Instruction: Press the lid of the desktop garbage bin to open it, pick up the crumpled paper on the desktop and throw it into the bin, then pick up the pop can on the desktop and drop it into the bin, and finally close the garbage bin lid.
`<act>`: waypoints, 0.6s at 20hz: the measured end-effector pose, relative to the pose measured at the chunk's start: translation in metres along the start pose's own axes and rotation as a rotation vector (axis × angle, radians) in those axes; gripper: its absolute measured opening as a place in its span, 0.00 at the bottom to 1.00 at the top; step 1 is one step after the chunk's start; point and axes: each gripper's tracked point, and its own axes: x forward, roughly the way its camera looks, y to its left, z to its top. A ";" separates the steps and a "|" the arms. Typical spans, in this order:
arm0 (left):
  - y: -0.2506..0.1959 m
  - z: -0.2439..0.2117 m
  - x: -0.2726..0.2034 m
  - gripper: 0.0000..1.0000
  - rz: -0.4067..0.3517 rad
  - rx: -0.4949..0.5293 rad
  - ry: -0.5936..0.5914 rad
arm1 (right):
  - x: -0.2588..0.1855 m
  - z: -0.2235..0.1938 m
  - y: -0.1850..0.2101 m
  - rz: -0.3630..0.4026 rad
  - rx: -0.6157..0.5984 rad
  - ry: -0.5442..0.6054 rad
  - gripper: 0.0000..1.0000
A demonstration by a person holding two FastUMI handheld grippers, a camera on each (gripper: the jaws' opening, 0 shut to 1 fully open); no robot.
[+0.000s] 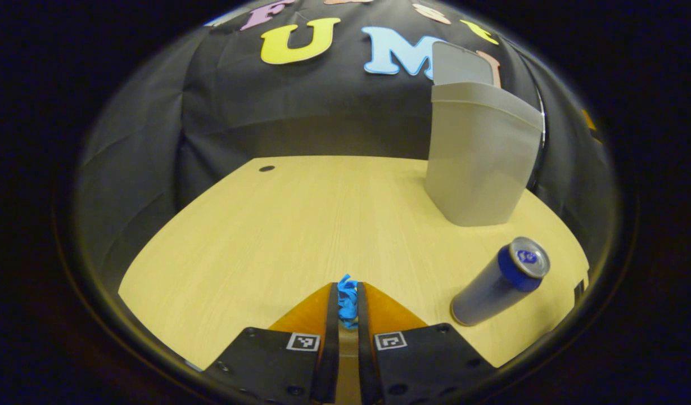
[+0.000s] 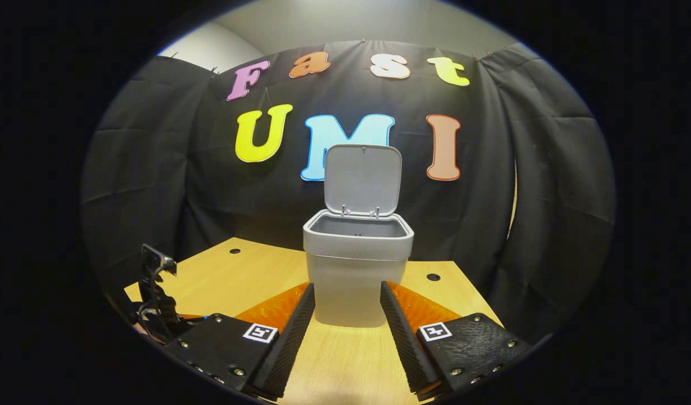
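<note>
My left gripper (image 1: 348,288) is shut on a small blue crumpled paper (image 1: 348,304), pinched between both fingers low over the wooden table (image 1: 278,225). The grey bin (image 1: 480,169) stands ahead to the right with its lid (image 1: 460,64) raised. A grey and blue pop can (image 1: 500,281) stands nearer, right of my left gripper. In the right gripper view the bin (image 2: 353,264) faces me, its lid (image 2: 362,180) upright and its mouth open. My right gripper (image 2: 347,295) is open in front of the bin, one finger to each side of its base.
The left gripper's body (image 2: 157,298) shows at the table's left edge in the right gripper view. Small dark holes (image 2: 433,277) mark the tabletop near the back corners. Black cloth closes the booth right behind the bin.
</note>
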 end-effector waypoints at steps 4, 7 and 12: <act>-0.025 0.049 -0.014 0.21 -0.029 -0.024 -0.084 | 0.000 -0.003 -0.015 -0.006 0.033 -0.002 0.77; -0.046 0.093 -0.024 0.23 -0.054 -0.027 -0.162 | 0.001 -0.004 -0.027 -0.016 0.058 -0.006 0.77; -0.085 0.142 -0.029 0.21 -0.105 0.004 -0.237 | 0.004 -0.008 -0.047 -0.040 0.091 -0.011 0.77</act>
